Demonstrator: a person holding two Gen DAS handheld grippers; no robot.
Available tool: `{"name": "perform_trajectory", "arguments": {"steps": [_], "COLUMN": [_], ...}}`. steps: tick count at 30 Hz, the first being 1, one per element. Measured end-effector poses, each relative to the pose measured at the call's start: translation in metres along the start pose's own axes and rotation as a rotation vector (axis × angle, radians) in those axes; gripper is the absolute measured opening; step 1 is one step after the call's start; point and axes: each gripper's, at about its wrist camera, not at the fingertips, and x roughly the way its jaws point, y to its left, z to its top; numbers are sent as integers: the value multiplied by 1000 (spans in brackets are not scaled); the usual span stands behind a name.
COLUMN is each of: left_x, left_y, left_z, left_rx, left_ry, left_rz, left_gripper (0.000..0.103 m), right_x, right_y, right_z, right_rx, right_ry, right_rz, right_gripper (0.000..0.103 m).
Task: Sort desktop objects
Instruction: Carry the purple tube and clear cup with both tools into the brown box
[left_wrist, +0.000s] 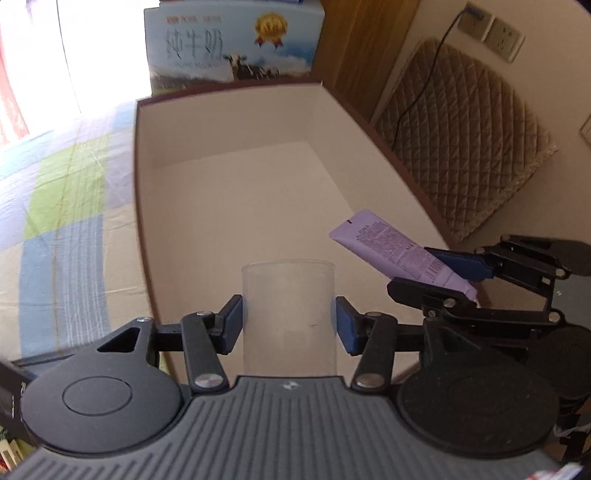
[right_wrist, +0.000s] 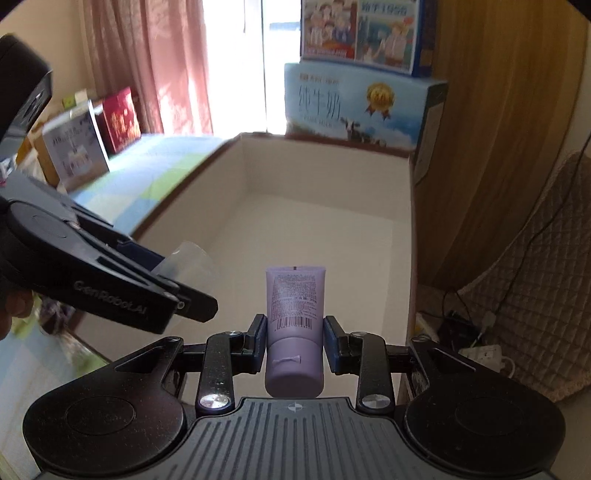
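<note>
Holding the cup (left_wrist: 289, 310) clamped in our left gripper (left_wrist: 289, 325) and the tube (right_wrist: 294, 328) clamped in our right gripper (right_wrist: 294, 341), both over the box (left_wrist: 229, 192), we judge nothing sorted yet: its visible floor is bare, releases remain.

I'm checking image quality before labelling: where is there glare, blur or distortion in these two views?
Left wrist view: the window washes out the upper left, the checked bedsheet is smeared, and the open cardboard box has bowed walls. Right wrist view: glare at the window behind the pink curtain; the purple plastic tube is sharp.
</note>
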Motion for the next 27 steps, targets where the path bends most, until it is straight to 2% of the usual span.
{"name": "perform_trajectory", "arguments": {"steps": [7,13,18,24,25,27], "left_x": [61,84,92,91,90,86], "left_y": [7,2,1,4,7,8], "left_z": [12,14,11,8,11,9], "left_rx": [24,87,128,148,152,169], "left_ry": [137,190,207,204,203,196], "left_rz": [48,81,93,109,115,113], "left_gripper": [47,47,48,55,57,57], "right_x": [33,49,57,60,58,53], "right_y": [-5,-4,-8,-7,-6,-6], "right_z": [2,3,2,2,1,-1], "right_rx": [-102,-154,-159,-200,-217,-239], "right_ry": [95,147,165,149,137,112], "right_rz": [2,11,17,43,50,41], "right_gripper": [29,29,29,30,31,41]}}
